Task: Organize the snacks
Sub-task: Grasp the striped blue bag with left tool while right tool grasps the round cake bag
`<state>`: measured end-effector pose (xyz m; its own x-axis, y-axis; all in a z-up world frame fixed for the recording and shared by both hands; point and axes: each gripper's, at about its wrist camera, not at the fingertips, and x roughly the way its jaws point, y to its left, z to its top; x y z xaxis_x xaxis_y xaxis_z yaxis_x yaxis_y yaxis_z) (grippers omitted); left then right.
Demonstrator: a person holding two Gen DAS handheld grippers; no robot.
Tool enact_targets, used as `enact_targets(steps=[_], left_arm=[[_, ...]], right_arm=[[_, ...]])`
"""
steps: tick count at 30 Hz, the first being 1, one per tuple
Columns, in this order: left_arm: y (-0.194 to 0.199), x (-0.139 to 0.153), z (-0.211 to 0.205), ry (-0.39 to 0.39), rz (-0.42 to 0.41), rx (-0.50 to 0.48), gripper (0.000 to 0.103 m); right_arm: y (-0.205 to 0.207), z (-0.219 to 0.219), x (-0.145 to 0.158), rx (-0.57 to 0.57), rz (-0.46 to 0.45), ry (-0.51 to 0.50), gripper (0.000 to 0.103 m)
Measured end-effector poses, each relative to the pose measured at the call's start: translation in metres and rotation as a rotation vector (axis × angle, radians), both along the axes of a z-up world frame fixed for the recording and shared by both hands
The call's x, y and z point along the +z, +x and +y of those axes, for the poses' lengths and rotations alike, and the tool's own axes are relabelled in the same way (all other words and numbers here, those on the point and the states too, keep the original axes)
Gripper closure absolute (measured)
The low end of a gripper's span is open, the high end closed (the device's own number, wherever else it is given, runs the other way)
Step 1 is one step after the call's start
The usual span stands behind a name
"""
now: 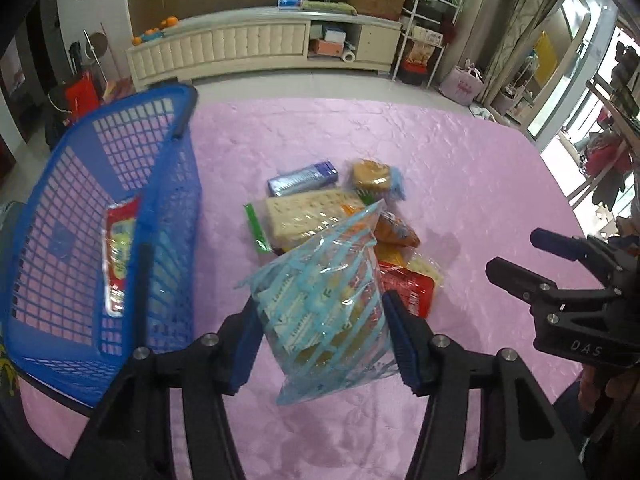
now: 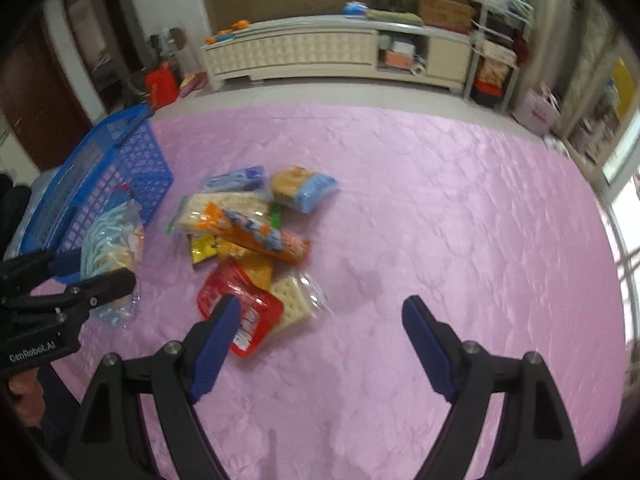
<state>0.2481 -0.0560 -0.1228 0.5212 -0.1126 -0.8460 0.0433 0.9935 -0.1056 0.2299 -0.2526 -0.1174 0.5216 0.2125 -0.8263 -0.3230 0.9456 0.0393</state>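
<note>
Snacks (image 2: 248, 236) lie heaped on the pink tablecloth (image 2: 440, 200), just right of the blue basket (image 1: 168, 184); the basket holds one red packet (image 1: 118, 256) flat on its floor; right of the basket's near wall, the left gripper (image 1: 320, 340) clenches a blue-striped clear packet of biscuits (image 1: 324, 312), lifted off the cloth; farther right of the basket, the right gripper (image 2: 320, 344) stands released and empty.
</note>
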Motion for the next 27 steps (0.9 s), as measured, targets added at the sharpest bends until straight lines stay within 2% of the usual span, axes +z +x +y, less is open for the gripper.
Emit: enact_targets(steps=[2, 6, 12, 19, 24, 27], left_arm=[[-0.005, 0.005, 0.005, 0.018, -0.015, 0.006, 0.048], [0.003, 0.009, 0.011, 0.002, -0.013, 0.005, 0.048], [0.024, 0.015, 0.006, 0.026, -0.034, -0.020, 0.048], [0.057, 0.005, -0.002, 0.033, 0.000, -0.004, 0.048], [0.075, -0.009, -0.009, 0.065, 0.039, -0.022, 0.048], [0.083, -0.014, -0.011, 0.077, 0.040, -0.017, 0.048]], right_arm=[[0.008, 0.007, 0.001, 0.024, 0.017, 0.007, 0.017], [0.027, 0.020, 0.003, 0.062, 0.018, -0.007, 0.017], [0.063, 0.038, 0.000, 0.195, 0.018, -0.072, 0.017], [0.106, 0.054, -0.030, 0.331, 0.059, -0.171, 0.017], [0.134, 0.057, -0.054, 0.379, 0.126, -0.142, 0.017], [0.153, 0.060, -0.073, 0.402, 0.160, -0.174, 0.017]])
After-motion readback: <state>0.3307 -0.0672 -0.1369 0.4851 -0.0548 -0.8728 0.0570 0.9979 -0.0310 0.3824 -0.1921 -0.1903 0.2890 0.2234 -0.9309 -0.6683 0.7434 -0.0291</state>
